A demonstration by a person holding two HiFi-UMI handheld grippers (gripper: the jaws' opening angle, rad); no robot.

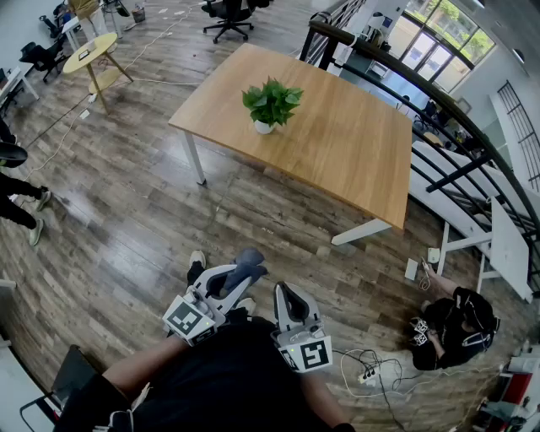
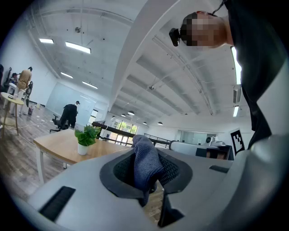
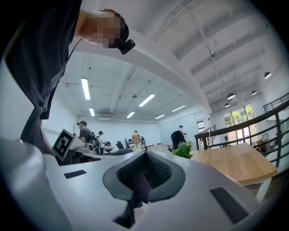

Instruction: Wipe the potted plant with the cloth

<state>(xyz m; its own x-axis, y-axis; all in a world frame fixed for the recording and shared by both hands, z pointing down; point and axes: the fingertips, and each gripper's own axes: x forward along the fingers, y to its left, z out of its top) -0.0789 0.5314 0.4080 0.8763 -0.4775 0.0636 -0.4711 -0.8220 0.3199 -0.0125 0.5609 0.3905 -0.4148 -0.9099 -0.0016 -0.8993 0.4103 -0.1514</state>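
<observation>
A small green potted plant (image 1: 272, 104) in a white pot stands on the wooden table (image 1: 337, 135), well ahead of both grippers. It also shows far off in the left gripper view as the potted plant (image 2: 86, 139) and in the right gripper view as the potted plant (image 3: 184, 150). My left gripper (image 1: 245, 268) is shut on a blue-grey cloth (image 1: 247, 262), which sticks up between its jaws; the cloth (image 2: 145, 166) fills the gap in the left gripper view. My right gripper (image 1: 289, 299) is shut with nothing in it. Both are held level, close to my body.
A person sits on the floor at the right (image 1: 451, 325) beside a power strip (image 1: 369, 375) and cables. Black stair railings (image 1: 439, 126) run behind the table. A round yellow side table (image 1: 91, 52) and an office chair (image 1: 228, 13) stand far back. Another person's legs (image 1: 21, 198) show at left.
</observation>
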